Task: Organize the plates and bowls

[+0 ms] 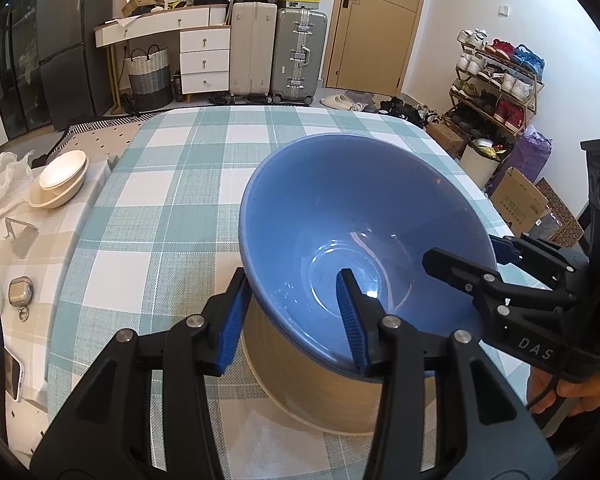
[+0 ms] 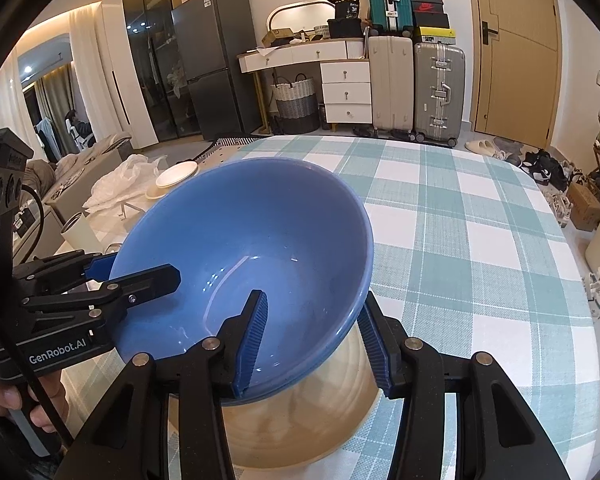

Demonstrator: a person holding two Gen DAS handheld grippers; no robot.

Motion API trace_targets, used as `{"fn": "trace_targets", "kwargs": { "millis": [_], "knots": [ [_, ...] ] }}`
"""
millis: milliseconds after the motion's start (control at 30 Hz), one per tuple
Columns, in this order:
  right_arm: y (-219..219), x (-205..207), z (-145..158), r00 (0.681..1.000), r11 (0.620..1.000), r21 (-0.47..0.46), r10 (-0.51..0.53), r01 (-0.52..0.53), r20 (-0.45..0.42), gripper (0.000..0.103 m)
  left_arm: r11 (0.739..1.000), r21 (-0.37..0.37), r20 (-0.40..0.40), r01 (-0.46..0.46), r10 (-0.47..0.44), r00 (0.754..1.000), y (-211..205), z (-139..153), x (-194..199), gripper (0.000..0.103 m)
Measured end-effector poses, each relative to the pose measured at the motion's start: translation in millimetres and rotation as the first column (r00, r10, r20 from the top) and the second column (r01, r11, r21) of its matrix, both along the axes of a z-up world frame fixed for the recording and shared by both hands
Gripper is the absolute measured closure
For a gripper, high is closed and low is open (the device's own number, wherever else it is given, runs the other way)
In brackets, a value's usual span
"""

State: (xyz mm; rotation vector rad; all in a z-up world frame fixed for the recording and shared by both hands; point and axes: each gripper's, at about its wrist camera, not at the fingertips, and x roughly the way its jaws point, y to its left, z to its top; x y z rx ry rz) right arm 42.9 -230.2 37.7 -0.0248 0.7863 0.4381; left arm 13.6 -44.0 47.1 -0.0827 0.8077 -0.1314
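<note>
your left tool point(image 1: 296, 316) straddles the near-left rim of the blue bowl point(image 1: 364, 224), one pad inside and one outside; a gap shows at the outer pad, so it stands open around the rim. your right tool point(image 2: 314, 344) straddles the rim on the opposite side the same way, and you cannot tell there whether its pads press. the blue bowl sits tilted on a beige bowl point(image 2: 300, 408) on the checked counter point(image 2: 480, 240). only the left view shows the cream bowls point(image 1: 60, 184) stacked clearly, the phone point(image 1: 14, 376) and your right hand point(image 1: 572, 394); only the right view shows the white cup point(image 2: 80, 236) and your left hand point(image 2: 8, 396).
</note>
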Motion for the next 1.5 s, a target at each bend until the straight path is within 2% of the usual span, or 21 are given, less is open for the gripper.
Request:
{"fn": "trace_targets", "kwargs": {
  "millis": [100, 267, 367, 433, 600, 700, 800, 967, 1067, 1233, 1367, 1500],
  "knots": [
    [1, -1, 2, 1.0, 1.0, -0.004, -0.001, 0.001, 0.0, 0.055, 1.0, -0.003, 0.002, -0.004, 0.004, 1.0, 2, 0, 0, 0.055],
    [2, 0, 3, 1.0, 1.0, -0.013, 0.0, 0.0, 0.005, 0.054, 1.0, -0.014, 0.013, -0.015, 0.015, 1.0, 10, 3, 0, 0.035],
    [1, -2, 5, 1.0, 1.0, -0.02, 0.0, 0.0, 0.012, 0.052, 1.0, -0.009, 0.026, -0.012, 0.012, 1.0, 13, 5, -1, 0.029],
    [0, -4, 8, 1.0, 1.0, -0.019, 0.002, -0.002, 0.023, 0.047, 1.0, 0.003, 0.032, -0.013, 0.013, 0.999, 15, 7, -3, 0.028],
    [-3, -10, 15, 0.998, 1.0, -0.005, 0.029, -0.029, 0.049, 0.012, 1.0, 0.022, 0.076, -0.002, 0.0, 0.997, 20, 13, -11, 0.02],
    [-4, -16, 19, 0.995, 0.999, -0.021, 0.052, -0.05, 0.085, 0.001, 1.0, 0.022, 0.134, 0.012, -0.015, 0.991, 27, 18, -21, 0.002],
    [-12, -23, 24, 0.987, 0.998, -0.011, 0.06, -0.059, 0.146, 0.001, 1.0, 0.023, 0.183, 0.013, -0.017, 0.983, 36, 21, -31, 0.002],
    [-35, -36, 27, 0.977, 0.992, 0.089, 0.069, -0.088, 0.203, 0.001, 1.0, 0.009, 0.216, -0.011, 0.009, 0.976, 55, 17, -44, 0.002],
    [-45, -43, 24, 0.969, 0.991, 0.091, 0.074, -0.098, 0.236, 0.001, 1.0, 0.011, 0.247, -0.027, 0.023, 0.969, 67, 11, -52, 0.002],
    [-59, -52, 13, 0.961, 0.989, 0.103, 0.073, -0.104, 0.268, 0.001, 0.998, 0.016, 0.285, -0.065, 0.057, 0.957, 82, -1, -62, 0.002],
    [-71, -57, 2, 0.959, 0.984, 0.138, 0.074, -0.115, 0.275, 0.001, 0.997, -0.007, 0.288, -0.078, 0.077, 0.954, 91, -16, -68, 0.002],
    [-77, -62, -5, 0.954, 0.983, 0.137, 0.078, -0.122, 0.29, 0.001, 0.997, 0.012, 0.29, -0.08, 0.072, 0.954, 93, -29, -71, 0.002]
  ]
}}
